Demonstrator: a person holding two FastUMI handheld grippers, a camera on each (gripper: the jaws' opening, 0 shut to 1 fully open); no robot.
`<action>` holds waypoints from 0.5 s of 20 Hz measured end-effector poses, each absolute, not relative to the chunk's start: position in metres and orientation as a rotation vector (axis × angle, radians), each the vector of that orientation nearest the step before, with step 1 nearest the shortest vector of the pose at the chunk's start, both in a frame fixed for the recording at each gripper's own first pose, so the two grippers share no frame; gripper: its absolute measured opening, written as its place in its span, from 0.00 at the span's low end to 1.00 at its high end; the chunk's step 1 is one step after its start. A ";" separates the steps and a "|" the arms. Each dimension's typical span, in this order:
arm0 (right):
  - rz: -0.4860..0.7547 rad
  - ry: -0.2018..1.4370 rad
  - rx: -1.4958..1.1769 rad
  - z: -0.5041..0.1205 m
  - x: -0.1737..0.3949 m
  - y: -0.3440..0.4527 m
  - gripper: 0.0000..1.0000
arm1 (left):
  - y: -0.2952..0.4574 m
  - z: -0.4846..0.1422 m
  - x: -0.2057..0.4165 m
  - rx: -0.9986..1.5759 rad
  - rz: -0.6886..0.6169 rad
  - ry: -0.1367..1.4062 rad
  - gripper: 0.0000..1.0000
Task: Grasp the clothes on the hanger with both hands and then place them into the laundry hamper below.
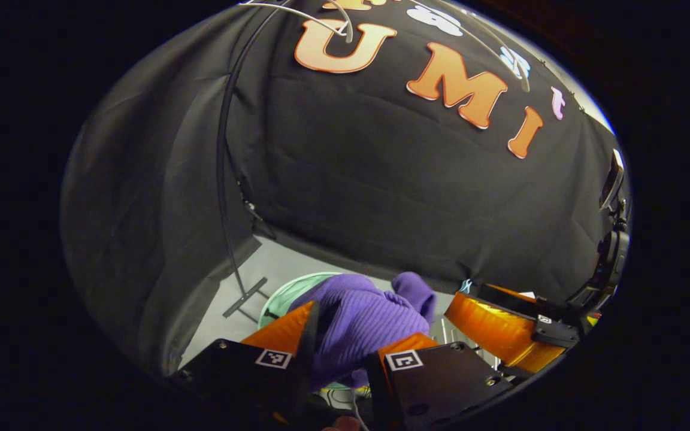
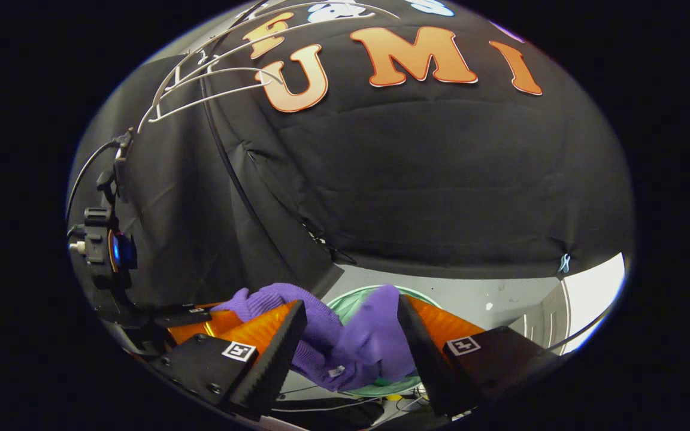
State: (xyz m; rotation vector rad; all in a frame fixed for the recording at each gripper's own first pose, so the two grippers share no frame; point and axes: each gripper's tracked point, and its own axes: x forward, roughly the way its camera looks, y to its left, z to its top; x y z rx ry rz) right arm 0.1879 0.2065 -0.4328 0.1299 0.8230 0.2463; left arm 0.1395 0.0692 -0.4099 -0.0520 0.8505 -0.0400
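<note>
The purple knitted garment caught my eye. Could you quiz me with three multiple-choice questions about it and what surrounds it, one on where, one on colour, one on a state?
1. Where is the purple ribbed knitted garment?
A. draped over the white wire hangers
B. held above the pale green round laundry hamper
C. flat on the grey floor

2. What colour is the hamper's rim?
A. pale green
B. red
C. black

3. How do the white wire hangers look?
A. loaded with shirts
B. bare
C. lying in the hamper

Answers:
1 B, the left gripper and the right gripper each have purple cloth between their fingers, with the hamper beyond it.
2 A, a pale green curve shows behind the cloth in both views.
3 B, they hang high up with nothing on them.
</note>
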 end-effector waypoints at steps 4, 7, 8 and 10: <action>0.291 0.811 0.094 -0.429 0.183 0.218 0.98 | 0.056 -0.378 0.156 -0.085 -0.069 0.737 0.67; 0.293 0.779 0.085 -0.422 0.184 0.220 0.98 | 0.063 -0.377 0.148 -0.085 -0.066 0.734 1.00; 0.292 0.777 0.085 -0.421 0.183 0.220 0.98 | 0.065 -0.378 0.146 -0.095 -0.062 0.740 0.95; 0.286 0.781 0.085 -0.419 0.179 0.219 0.98 | 0.068 -0.378 0.145 -0.118 -0.049 0.746 0.95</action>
